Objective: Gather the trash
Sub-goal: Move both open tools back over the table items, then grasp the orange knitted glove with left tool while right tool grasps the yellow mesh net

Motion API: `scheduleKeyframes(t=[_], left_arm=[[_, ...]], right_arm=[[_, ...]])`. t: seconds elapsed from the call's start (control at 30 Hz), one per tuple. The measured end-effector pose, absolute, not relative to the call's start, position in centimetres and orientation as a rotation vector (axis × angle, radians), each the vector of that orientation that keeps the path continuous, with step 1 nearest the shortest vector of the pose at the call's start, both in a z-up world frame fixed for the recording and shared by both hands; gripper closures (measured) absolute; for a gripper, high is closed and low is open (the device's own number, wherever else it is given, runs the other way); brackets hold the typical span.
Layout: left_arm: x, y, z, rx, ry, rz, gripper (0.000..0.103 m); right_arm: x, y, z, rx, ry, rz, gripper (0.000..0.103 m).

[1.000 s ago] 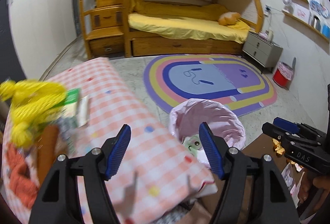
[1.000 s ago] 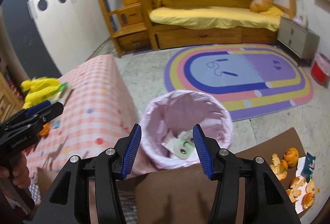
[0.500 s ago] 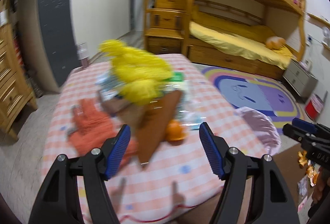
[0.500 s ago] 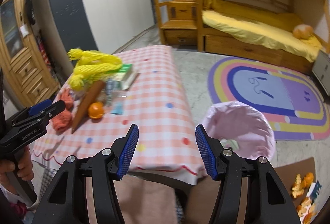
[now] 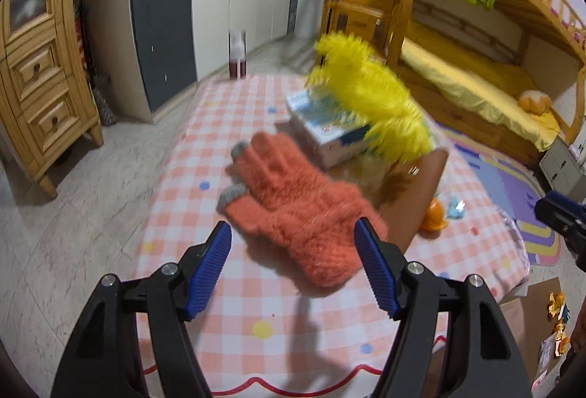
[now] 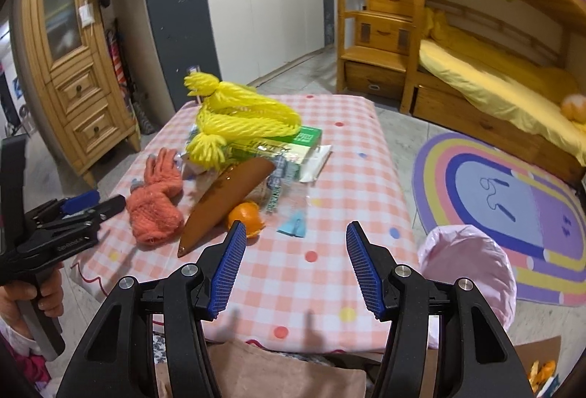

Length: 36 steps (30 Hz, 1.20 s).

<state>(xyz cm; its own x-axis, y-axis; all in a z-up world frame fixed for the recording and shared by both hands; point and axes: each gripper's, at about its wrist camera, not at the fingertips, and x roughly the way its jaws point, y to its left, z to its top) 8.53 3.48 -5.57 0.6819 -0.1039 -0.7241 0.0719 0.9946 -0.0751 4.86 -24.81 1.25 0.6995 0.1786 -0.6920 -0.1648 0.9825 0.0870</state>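
On the pink checked table (image 6: 329, 273) lie an orange peel (image 6: 246, 213), a small blue wrapper (image 6: 293, 224), a clear plastic wrapper (image 6: 278, 178), an orange knitted glove (image 5: 293, 211) and yellow yarn (image 6: 238, 119). The peel also shows in the left wrist view (image 5: 432, 216). My left gripper (image 5: 293, 270) is open and empty, just short of the glove. My right gripper (image 6: 291, 270) is open and empty over the table's near edge, short of the peel and wrapper. The pink-lined trash bin (image 6: 468, 270) stands on the floor right of the table.
A brown curved piece (image 6: 223, 200) leans over the pile beside a green-and-white box (image 6: 293, 141). A wooden cabinet (image 6: 69, 68) stands left, a bunk bed (image 6: 494, 68) right, a rainbow rug (image 6: 512, 196) on the floor. More peels (image 6: 545, 372) lie on cardboard at lower right.
Both grippers have swung left from the trash bin to the table. The left one has closed in on the orange glove; the right now faces the peel and blue wrapper. Both stayed open.
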Motion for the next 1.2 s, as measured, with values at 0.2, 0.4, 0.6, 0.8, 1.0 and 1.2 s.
scheduleKeyframes(t=[0.2,0.4,0.6,0.8,1.0,1.2], left_arm=[[10.6,1.9,-7.5,-0.02,0.879,-0.103,0.035],[11.2,0.5,-9.1,0.105,0.867,-0.113,0.084],[9.0,2.9,-5.0,0.049,0.769,-0.16,0.088],[7.7,4.7,-0.1,0.022,0.67,-0.156,0.088],[9.0,5.1,0.3,0.009,0.656,-0.14,0.088],[10.4,5.5,-1.5,0.005,0.688,-0.114,0.088]], right_arm=[[5.6,-24.9,0.4,0.027,0.799,0.194,0.045],[5.6,-24.9,-0.5,0.031,0.825,0.213,0.045],[5.5,-23.6,0.2,0.004,0.805,0.256,0.045],[6.5,-21.2,1.8,-0.034,0.762,0.308,0.039],[9.5,-18.8,2.5,-0.049,0.751,0.35,0.033],[13.2,-16.6,1.8,-0.06,0.769,0.348,0.04]])
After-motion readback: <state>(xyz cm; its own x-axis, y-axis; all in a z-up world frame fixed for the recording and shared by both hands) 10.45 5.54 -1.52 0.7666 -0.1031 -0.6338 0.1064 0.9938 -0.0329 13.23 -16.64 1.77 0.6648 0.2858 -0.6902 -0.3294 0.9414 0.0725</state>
